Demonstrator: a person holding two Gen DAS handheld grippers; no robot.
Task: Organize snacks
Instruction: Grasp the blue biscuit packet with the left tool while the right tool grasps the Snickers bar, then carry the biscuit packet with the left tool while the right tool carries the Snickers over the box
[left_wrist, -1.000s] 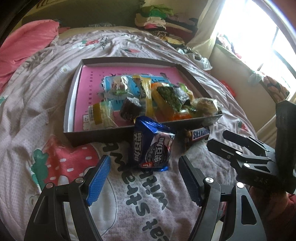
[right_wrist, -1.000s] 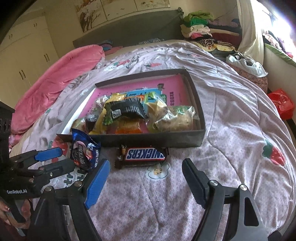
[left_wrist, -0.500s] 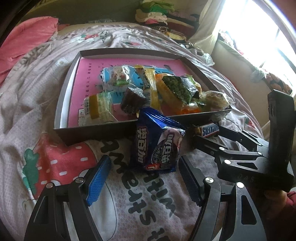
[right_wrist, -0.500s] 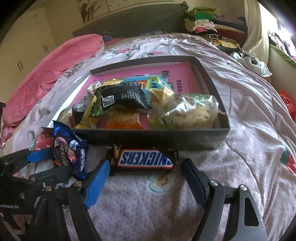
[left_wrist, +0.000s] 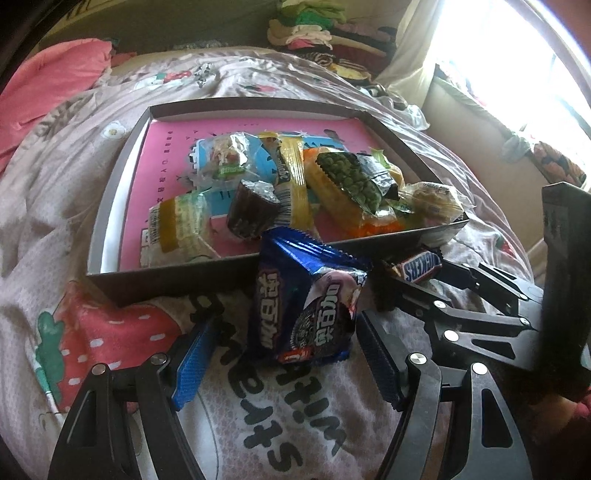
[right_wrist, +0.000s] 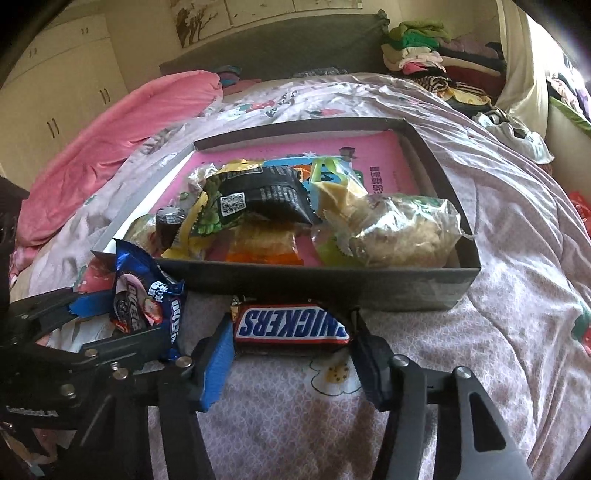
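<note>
The right gripper (right_wrist: 291, 349) has just been closing its jaws on the Snickers bar (right_wrist: 291, 325), and both pads now press the bar's two ends, so it is clamped lengthwise between the blue pad on one side and the black pad on the other. The bar lies on the quilt (right_wrist: 480, 369) just in front of the near wall of the grey cardboard tray (right_wrist: 388, 291), its far edge touching or almost touching that wall; which, I cannot tell.

The left gripper (left_wrist: 284, 350) stands with its jaws apart, one pad on each side of the blue Oreo pack (left_wrist: 306, 306). A gap shows between the blue pad and the pack's left edge; on the other side the black pad is close to the wrapper, and contact cannot be told. The pack stands tilted on the quilt, its crimped top edge leaning against the tray's near wall and rising above the rim.

The two tools sit close together, the right one's fingers reaching past the left one's right side, with little room between them.

Inside the tray, wrapped snacks crowd the near half: a green pea packet (left_wrist: 351, 177), a yellow stick pack (left_wrist: 291, 177), a dark cup cake (left_wrist: 251, 210) and a clear-wrapped bun (right_wrist: 399, 232). The pink floor of the far half is bare. Open quilt spreads to the right of the tray.
</note>
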